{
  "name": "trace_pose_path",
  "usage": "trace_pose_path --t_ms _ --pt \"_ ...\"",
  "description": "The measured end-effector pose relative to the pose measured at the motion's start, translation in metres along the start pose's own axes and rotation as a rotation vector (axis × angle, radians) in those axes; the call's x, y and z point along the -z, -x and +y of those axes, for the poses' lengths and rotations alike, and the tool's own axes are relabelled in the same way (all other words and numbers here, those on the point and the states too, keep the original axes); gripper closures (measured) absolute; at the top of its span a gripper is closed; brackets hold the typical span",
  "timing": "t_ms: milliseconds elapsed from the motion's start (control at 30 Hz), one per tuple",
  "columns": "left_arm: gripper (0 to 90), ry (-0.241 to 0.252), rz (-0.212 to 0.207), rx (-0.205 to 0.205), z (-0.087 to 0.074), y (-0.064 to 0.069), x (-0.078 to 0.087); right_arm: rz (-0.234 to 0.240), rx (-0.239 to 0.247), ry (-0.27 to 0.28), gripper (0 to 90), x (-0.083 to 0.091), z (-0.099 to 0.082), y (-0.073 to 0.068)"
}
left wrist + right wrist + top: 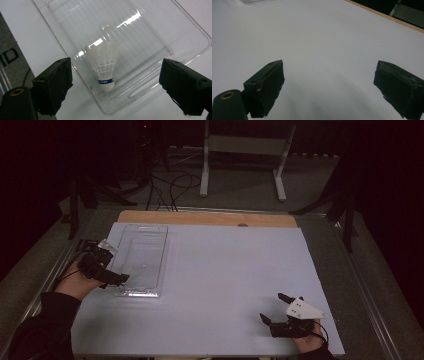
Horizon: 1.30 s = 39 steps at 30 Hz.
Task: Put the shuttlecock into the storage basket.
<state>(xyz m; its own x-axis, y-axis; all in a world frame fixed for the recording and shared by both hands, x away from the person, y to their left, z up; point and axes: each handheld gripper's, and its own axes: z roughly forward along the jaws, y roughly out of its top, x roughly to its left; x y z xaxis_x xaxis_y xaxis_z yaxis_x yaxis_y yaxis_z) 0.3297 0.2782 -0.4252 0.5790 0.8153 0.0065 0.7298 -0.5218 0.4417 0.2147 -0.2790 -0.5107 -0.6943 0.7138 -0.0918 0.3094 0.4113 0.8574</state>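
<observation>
Shuttlecock (106,67) lies on its side inside a clear plastic tray (157,262) at the white table's (225,270) left. Left gripper (120,279) hovers over the tray's near end, jaws spread, probably lining up a grab. Right gripper (275,307) rests released, well apart, near the table's front edge.

Both grippers black w/ blocky jaws: left gripper (121,279), right gripper (276,307) w/ grey 3-cornered plate, thin black cable; dark sleeves.
</observation>
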Motion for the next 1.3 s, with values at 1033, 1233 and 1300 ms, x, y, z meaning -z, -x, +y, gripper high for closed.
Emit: trace_pose_path --t_ms 1033,1233,1300 --pt "0.3 0.058 -0.053 -0.061 0.029 0.030 -0.015 -0.014 -0.023 -0.011 9.1 0.005 -0.005 0.001" --pt "0.3 0.090 -0.067 -0.055 0.040 0.038 -0.011 -0.012 -0.023 -0.008 9.1 0.006 -0.006 0.002" --pt "0.3 0.094 -0.064 -0.067 0.042 0.043 -0.011 -0.012 -0.023 -0.007 9.1 0.006 -0.006 0.002"
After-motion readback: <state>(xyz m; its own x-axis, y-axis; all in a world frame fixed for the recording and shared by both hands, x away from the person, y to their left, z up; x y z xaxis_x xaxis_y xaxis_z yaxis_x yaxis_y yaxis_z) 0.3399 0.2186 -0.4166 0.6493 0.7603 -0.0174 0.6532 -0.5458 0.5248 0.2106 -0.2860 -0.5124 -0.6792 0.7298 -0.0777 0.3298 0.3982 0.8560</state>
